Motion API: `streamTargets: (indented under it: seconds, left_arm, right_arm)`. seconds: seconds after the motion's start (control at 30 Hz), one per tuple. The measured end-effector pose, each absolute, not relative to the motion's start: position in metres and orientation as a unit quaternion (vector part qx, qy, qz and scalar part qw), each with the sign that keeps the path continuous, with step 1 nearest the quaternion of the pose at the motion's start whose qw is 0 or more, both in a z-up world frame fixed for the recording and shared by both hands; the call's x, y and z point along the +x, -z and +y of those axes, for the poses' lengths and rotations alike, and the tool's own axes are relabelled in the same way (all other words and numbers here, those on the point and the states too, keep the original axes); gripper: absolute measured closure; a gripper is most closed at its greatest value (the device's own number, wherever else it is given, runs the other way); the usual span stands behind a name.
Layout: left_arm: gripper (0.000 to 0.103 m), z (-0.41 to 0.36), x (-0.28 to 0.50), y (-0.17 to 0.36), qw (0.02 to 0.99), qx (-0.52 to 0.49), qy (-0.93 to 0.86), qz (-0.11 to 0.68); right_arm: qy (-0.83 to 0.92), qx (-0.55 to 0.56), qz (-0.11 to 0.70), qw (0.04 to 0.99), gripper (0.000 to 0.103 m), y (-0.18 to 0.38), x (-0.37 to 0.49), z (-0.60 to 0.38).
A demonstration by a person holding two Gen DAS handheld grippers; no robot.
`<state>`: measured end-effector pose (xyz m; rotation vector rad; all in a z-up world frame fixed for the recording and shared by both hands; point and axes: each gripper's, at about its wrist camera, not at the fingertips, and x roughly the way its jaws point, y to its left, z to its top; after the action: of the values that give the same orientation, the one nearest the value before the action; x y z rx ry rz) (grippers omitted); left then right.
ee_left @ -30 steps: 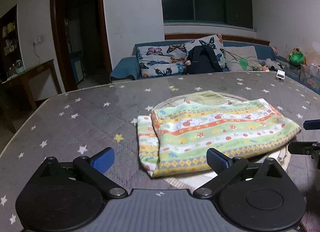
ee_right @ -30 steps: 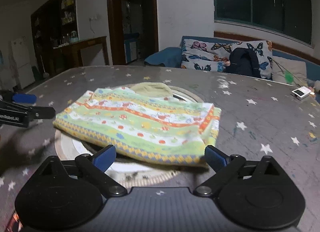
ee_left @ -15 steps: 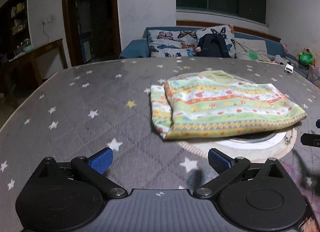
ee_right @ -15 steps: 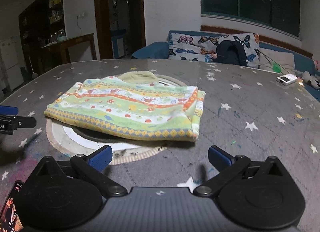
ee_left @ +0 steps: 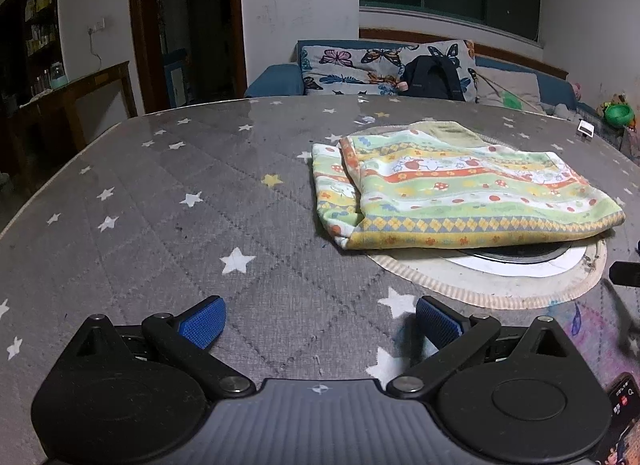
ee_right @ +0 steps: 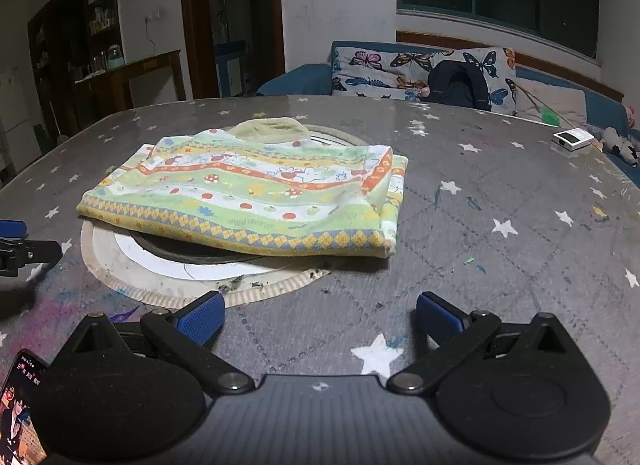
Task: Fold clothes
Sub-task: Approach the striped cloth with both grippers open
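Observation:
A folded garment with green, yellow and orange stripes (ee_left: 460, 189) lies flat on the grey star-patterned table (ee_left: 180, 205), over a round inset plate. It also shows in the right wrist view (ee_right: 256, 193). My left gripper (ee_left: 320, 321) is open and empty, low over the table, in front and to the left of the garment. My right gripper (ee_right: 320, 317) is open and empty, in front and to the right of it. Neither touches the cloth. The left gripper's fingers (ee_right: 16, 245) show at the right view's left edge.
A round inset plate with a frayed rim (ee_right: 168, 269) sits under the garment. A small white device (ee_right: 572, 139) lies near the table's far right edge. A phone (ee_right: 20, 405) lies at the near edge. A sofa with butterfly cushions (ee_left: 380, 65) stands behind the table.
Both grippers have drawn back from the garment toward the table's near edge. The garment has stayed folded in place.

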<state>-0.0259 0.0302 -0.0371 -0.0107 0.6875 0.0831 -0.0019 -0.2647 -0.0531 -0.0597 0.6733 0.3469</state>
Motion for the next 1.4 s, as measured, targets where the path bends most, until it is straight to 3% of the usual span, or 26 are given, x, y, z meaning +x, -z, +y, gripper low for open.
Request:
streamTargets:
  seconds: [0.97,1.07,1.27,1.4]
  left_arm:
    - [0.000,0.051,-0.028,0.037,0.935,-0.012,-0.028,0.353]
    - [0.000,0.059,-0.030,0.033,0.938,-0.006,-0.026,0.346]
    - [0.000,0.086,-0.024,0.020,0.938,-0.030,-0.036,0.342]
    - [0.000,0.102,-0.015,0.015,0.934,-0.038,-0.051,0.352]
  right_arm:
    - [-0.185,-0.042,0.329,0.925,0.000,0.044,-0.005,-0.252]
    - [-0.194,-0.041,0.327,0.924,0.010,0.039,-0.006,-0.249]
    - [-0.238,-0.068,0.304,0.920,0.018,0.016,-0.007,-0.226]
    - [-0.303,-0.104,0.290,0.902,0.028,0.003,-0.004,-0.184]
